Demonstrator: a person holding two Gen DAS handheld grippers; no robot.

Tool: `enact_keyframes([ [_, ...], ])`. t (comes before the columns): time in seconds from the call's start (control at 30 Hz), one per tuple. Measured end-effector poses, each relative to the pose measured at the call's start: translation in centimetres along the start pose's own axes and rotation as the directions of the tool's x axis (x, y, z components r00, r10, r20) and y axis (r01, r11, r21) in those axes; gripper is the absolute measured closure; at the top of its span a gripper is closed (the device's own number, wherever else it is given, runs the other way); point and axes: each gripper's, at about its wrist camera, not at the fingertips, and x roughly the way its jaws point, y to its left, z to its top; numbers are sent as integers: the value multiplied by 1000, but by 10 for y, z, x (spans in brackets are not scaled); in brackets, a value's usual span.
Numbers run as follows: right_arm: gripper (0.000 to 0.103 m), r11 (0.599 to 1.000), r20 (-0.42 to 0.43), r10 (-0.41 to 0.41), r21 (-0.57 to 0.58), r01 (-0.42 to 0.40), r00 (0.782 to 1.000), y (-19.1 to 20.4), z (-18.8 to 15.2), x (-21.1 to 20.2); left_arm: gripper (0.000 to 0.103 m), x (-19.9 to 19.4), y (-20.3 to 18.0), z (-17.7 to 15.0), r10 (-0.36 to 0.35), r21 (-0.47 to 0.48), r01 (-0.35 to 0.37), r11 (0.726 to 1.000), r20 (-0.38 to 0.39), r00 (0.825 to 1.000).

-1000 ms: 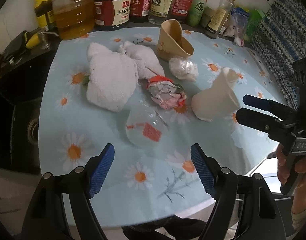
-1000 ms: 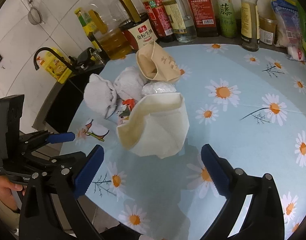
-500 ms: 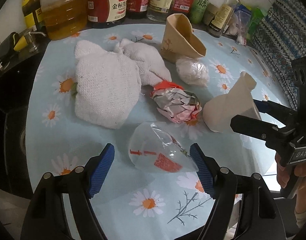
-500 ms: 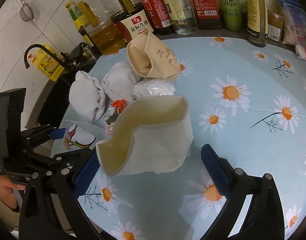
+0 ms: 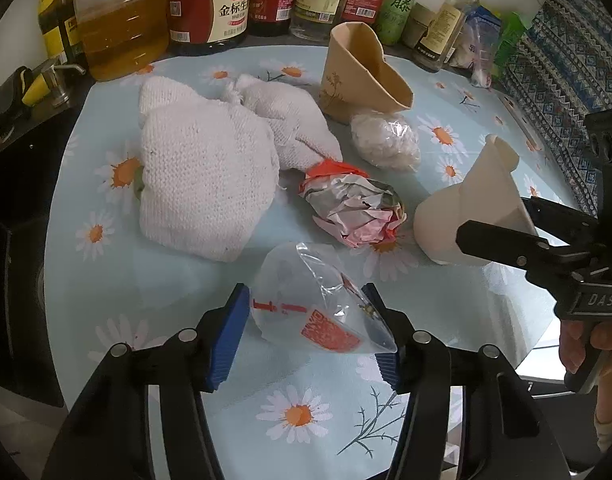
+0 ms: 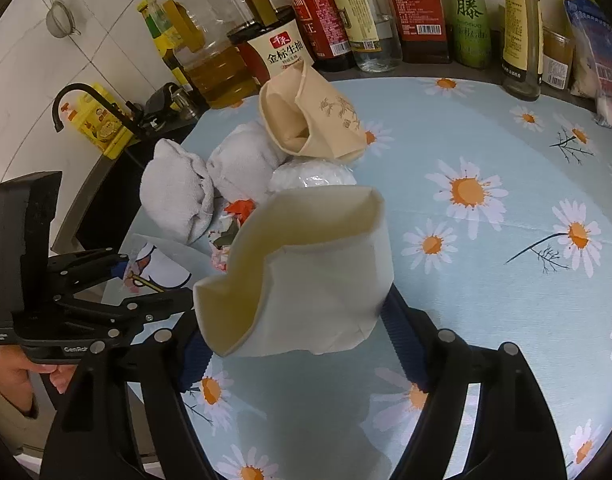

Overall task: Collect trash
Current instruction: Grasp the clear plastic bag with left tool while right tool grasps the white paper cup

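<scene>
Two pieces of trash sat between your jaws on the daisy tablecloth point(image 5: 105, 280): the white paper cup point(image 6: 306, 272), crushed and lying on its side, lay inside your closing right gripper point(image 6: 293, 328). Left of that cup, the clear plastic wrapper point(image 5: 318, 312) lay inside your closing left gripper point(image 5: 306, 332), pads at its sides.

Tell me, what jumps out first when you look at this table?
Two grippers are each closing around a piece of trash: the left gripper has a clear plastic wrapper between its blue pads at the near edge, the right gripper a squashed white paper cup. Behind them lies a big white knitted cloth on the daisy tablecloth.
</scene>
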Motion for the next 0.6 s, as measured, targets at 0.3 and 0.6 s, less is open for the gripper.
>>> enact_keyframes([
  [0.3,28,1000,26,11,-4,-11,1000,6,-6,-18,48,-13,-4,-6,6,1,-6,1000,16,1000],
  [0.6,28,999,31,30,-29,-29,999,23,-25,-35,48,-35,-11,-27,15,-5,-15,1000,39,999],
])
